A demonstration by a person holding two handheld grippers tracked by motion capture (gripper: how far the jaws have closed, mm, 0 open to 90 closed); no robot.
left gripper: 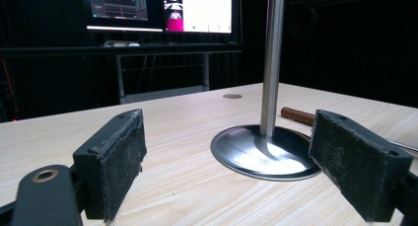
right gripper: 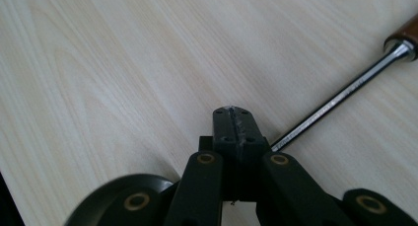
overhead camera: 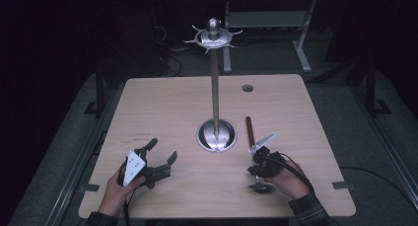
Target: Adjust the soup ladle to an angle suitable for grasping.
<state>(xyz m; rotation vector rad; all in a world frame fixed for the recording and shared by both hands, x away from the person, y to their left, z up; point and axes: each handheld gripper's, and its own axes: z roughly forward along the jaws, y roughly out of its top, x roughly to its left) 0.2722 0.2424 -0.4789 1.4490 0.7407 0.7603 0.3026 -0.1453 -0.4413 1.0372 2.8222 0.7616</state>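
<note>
High view — left gripper (overhead camera: 160, 157) jaws wide, right gripper (overhead camera: 260, 159) jaws closed, empty — no legible writing.

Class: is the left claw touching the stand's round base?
Apart. In the left gripper view, bare table shows between the open left claw and the base; the high view also shows a gap between them.

The tabletop (overhead camera: 162, 107) was pale matt wood grain; the stand (left gripper: 266, 154) beyond the left gripper (left gripper: 226, 167) was glossy polished metal.
</note>
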